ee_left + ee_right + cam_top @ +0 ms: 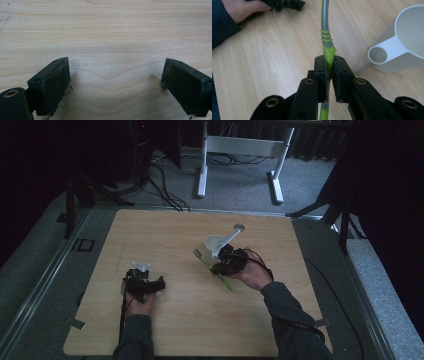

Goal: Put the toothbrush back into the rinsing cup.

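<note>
Two tools are over the wooden bench (165, 330): the right tool (330, 65) is clamped on a green and grey toothbrush (326, 30) just beside a white cup (409, 37), while the left tool (115, 75) rests wide apart, holding nothing.

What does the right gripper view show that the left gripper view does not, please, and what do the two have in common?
The right gripper view has the right gripper with its jaws shut on a green and grey toothbrush, a white cup with a holed handle beside it, and the person's other hand farther off. The left gripper view has the left gripper with its jaws wide apart and nothing between them. Both share the light wooden table as background.
</note>
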A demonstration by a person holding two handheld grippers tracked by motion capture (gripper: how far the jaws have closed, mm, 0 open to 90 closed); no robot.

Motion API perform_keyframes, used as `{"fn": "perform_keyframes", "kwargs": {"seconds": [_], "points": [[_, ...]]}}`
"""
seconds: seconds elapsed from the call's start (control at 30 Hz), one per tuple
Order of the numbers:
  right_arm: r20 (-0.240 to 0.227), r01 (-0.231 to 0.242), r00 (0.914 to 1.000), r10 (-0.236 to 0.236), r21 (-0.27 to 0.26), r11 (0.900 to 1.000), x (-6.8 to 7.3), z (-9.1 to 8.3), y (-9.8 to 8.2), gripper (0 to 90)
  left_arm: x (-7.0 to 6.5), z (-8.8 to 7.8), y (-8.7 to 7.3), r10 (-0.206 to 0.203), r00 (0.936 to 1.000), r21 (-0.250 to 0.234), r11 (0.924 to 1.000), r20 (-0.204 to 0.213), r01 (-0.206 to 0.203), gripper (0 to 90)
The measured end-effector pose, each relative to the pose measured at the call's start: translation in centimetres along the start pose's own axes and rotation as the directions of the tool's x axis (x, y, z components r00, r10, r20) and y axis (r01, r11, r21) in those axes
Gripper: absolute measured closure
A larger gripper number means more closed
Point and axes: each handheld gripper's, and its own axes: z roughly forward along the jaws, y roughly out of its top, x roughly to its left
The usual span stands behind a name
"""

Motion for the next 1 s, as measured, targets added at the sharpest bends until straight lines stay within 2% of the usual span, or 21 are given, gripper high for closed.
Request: {"fn": "perform_keyframes", "kwargs": {"seconds": [0.23, 0.43, 0.47, 0.67, 1.0], "points": [[0.015, -0.012, 0.9998, 0.013, -0.084, 0.996, -0.3, -0.5, 0.0, 82.1, 0.0, 0.0, 0.0, 0.000, 1.0000, 0.000, 1.0000, 0.000, 0.000, 8.9], [0.028, -0.030, 0.9990, 0.034, -0.127, 0.991, -0.4, -0.7, 0.0, 82.2, 0.0, 0.0, 0.0, 0.000, 1.0000, -0.001, 1.0000, -0.001, 0.000, 8.9], [0.031, -0.042, 0.9984, 0.047, -0.150, 0.988, -0.5, -0.9, 0.0, 82.2, 0.0, 0.0, 0.0, 0.000, 1.0000, -0.001, 1.0000, 0.000, 0.000, 8.9], [0.020, -0.066, 0.9972, 0.071, -0.199, 0.978, -0.8, -1.2, -0.1, 82.2, 0.0, 0.0, 0.0, 0.000, 1.0000, 0.000, 1.0000, -0.001, 0.000, 8.9], [0.054, -0.062, 0.9953, 0.081, -0.281, 0.958, -0.9, -1.9, -0.2, 82.2, 0.0, 0.0, 0.0, 0.000, 1.0000, 0.000, 1.0000, 0.000, 0.000, 8.9]]}}
